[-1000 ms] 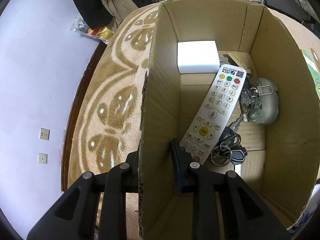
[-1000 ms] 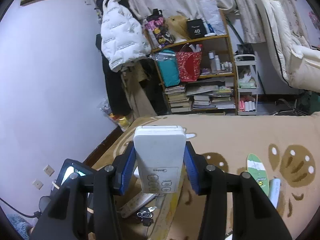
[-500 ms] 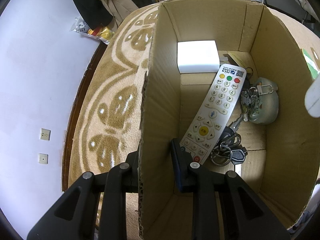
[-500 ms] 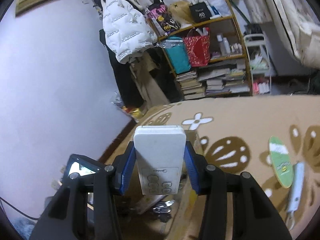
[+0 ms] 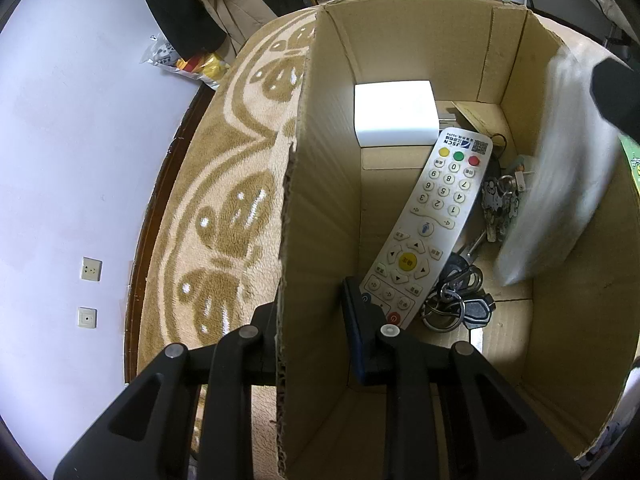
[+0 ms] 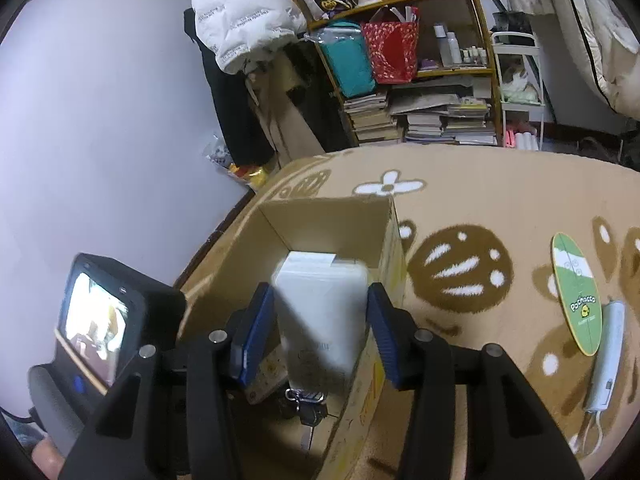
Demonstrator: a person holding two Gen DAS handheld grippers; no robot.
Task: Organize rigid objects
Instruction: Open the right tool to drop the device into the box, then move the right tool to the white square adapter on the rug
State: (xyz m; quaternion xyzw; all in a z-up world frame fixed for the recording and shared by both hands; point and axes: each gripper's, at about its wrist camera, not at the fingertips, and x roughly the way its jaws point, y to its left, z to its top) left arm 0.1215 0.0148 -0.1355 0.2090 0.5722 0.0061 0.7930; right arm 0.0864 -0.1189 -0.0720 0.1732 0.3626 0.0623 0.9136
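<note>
An open cardboard box [image 5: 320, 200] stands on the beige patterned rug. My left gripper [image 5: 310, 332] is shut on its left wall, one finger outside and one inside. Inside lie a long white TV remote [image 5: 436, 216], a white block [image 5: 394, 114], a bunch of keys [image 5: 460, 300] and a keychain charm. A white air-conditioner remote [image 5: 560, 184] shows blurred in the box's right side. In the right wrist view that remote [image 6: 320, 304] sits loose between the spread blue pads of my open right gripper [image 6: 318, 336], above the box [image 6: 328, 220].
On the rug right of the box lie a green oval card [image 6: 576, 292] and a slim white device [image 6: 604, 356]. A cluttered bookshelf [image 6: 420, 60] and a hanging white jacket [image 6: 240, 12] stand at the back. The purple wall [image 5: 80, 160] runs close on the left.
My right gripper moved over the box, tipped down and opened. The white air-conditioner remote left its pads and is dropping into the box. The left gripper has stayed on the wall.
</note>
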